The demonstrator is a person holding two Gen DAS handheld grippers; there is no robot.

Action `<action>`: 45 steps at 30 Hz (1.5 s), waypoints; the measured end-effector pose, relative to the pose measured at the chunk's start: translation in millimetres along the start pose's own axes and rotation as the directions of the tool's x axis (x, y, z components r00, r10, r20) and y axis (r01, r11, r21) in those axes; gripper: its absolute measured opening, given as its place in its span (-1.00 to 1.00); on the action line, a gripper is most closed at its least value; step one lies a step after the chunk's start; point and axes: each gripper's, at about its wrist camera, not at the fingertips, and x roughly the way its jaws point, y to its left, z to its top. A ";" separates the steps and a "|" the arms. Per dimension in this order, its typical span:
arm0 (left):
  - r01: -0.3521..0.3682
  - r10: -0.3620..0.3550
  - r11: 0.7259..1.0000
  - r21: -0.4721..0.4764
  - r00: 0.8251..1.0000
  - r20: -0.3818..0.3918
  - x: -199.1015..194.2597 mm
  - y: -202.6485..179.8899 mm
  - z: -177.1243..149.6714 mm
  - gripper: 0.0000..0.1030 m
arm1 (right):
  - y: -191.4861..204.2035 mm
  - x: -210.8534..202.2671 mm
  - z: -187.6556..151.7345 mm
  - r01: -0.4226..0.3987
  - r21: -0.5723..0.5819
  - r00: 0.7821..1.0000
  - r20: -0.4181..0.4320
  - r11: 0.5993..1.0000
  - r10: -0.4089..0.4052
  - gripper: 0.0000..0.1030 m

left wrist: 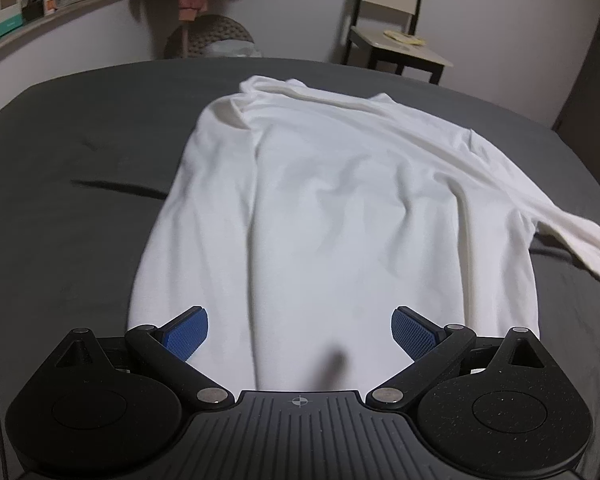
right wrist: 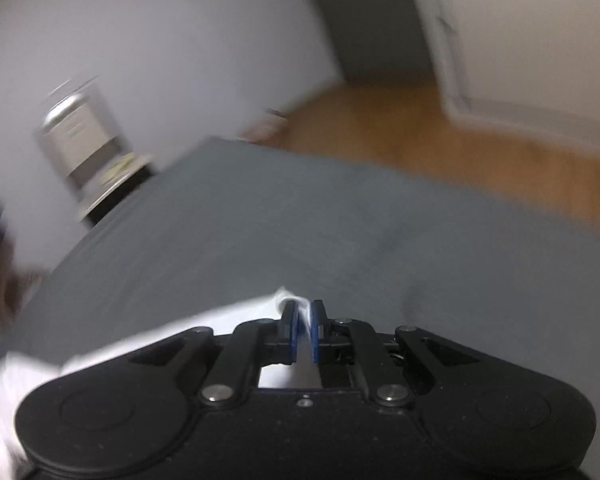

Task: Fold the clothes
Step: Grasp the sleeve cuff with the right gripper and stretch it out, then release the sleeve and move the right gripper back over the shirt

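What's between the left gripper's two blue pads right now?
In the left wrist view, the open left gripper has only the white long-sleeved shirt's hem area lying flat on the dark grey bed sheet between its blue pads; nothing is clamped.

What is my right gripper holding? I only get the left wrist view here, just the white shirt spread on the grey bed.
Observer: The right gripper is shut on a bunched bit of the white shirt, white cloth pinched between its jaws.
Operator: Which part of the shirt is that?
Observer: Cannot tell; the right wrist view is blurred, showing only a narrow strip of cloth trailing left from the jaws.
Operator: What lies ahead of that gripper?
Observer: Bare grey bed, then wooden floor past its edge.
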 end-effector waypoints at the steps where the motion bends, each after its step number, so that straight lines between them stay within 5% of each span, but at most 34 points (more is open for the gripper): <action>1: 0.001 -0.001 1.000 0.004 1.000 -0.003 0.0 -1.1 -0.4 0.92 | -11.1 10.5 0.1 0.001 0.074 0.999 -0.047 0.997 0.002 -0.65; 2: 0.002 -0.002 1.000 0.009 1.000 -0.005 -0.1 -2.2 -0.7 0.92 | -20.8 11.9 -1.0 -0.044 0.138 0.998 -0.044 0.989 0.050 -0.60; 4: 0.002 -0.002 1.000 0.015 1.000 -0.009 -0.5 -3.7 -1.5 0.92 | -35.0 11.3 -2.5 -0.137 0.229 0.988 -0.032 0.964 0.148 -0.01; 6: -0.003 0.003 1.000 0.010 1.000 -0.004 -2.9 -1.2 -2.2 0.92 | -34.6 8.1 -2.5 -0.161 0.193 0.983 -0.053 0.968 0.174 0.21; 11: -0.010 0.010 1.000 -0.019 1.000 -0.005 -3.2 4.2 -1.2 0.92 | -22.3 1.1 -3.6 -0.168 0.008 0.976 -0.143 0.986 0.167 0.00; 13: -0.003 0.003 1.000 -0.020 1.000 -0.002 -3.7 3.3 -1.2 0.92 | -21.3 -2.0 -6.8 -0.200 -0.039 0.962 -0.196 0.979 0.189 -0.50; 18: 0.002 -0.002 1.000 0.006 1.000 -0.003 -6.6 -2.2 -3.3 0.92 | -3.3 -3.2 -13.1 -0.139 -0.067 0.975 -0.185 0.988 0.125 -0.88; 20: 0.006 -0.006 1.000 -0.004 1.000 -0.004 -10.1 -1.0 -3.7 0.92 | -1.1 -12.0 -6.3 -0.167 -0.036 0.977 -0.142 0.985 0.160 -0.90; 23: 0.026 -0.026 1.000 -0.005 1.000 0.004 -15.9 0.6 -4.7 0.92 | -6.1 -51.4 7.8 -0.357 0.055 0.933 -0.026 0.933 0.358 -0.91; 25: 0.025 -0.025 1.000 0.006 1.000 -0.001 -16.2 0.9 -5.3 0.92 | -10.3 -66.7 13.3 -0.358 0.096 0.932 -0.028 0.929 0.363 -0.92; 28: 0.022 -0.022 1.000 0.006 1.000 -0.010 -13.5 1.3 -4.3 0.92 | -9.8 -56.1 -5.5 -0.177 -0.029 0.966 -0.196 0.984 0.168 -0.92; 31: 0.032 -0.032 0.999 -0.007 0.999 -0.012 -12.7 2.6 -2.5 0.92 | -10.3 -29.1 -35.8 -0.083 -0.103 0.961 -0.272 0.991 0.052 -0.91; 35: 0.023 -0.023 1.000 -0.017 1.000 -0.009 -16.3 7.8 -0.3 0.92 | 4.1 -26.9 -45.6 -0.043 -0.176 0.977 -0.215 0.983 0.004 -0.83; 38: -0.038 0.039 0.998 -0.052 0.999 0.012 -20.0 20.1 1.6 0.92 | 31.6 -35.6 -43.4 0.067 -0.309 0.978 -0.170 0.949 -0.125 -0.23; 40: -0.078 0.078 0.995 -0.062 0.997 0.006 -20.1 29.3 3.8 0.99 | 57.8 -51.2 -44.4 0.149 -0.406 0.978 -0.074 0.901 -0.195 -0.09; 43: -0.113 0.115 0.991 -0.065 0.993 0.020 -21.0 41.0 5.3 1.00 | 111.6 -81.8 -54.3 0.136 -0.509 0.989 0.027 0.850 -0.142 -0.06; 45: -0.133 0.135 0.989 -0.067 0.990 0.026 -20.7 47.3 6.4 1.00 | 155.2 -103.7 -72.7 -0.036 -0.533 0.999 -0.031 0.845 0.023 0.06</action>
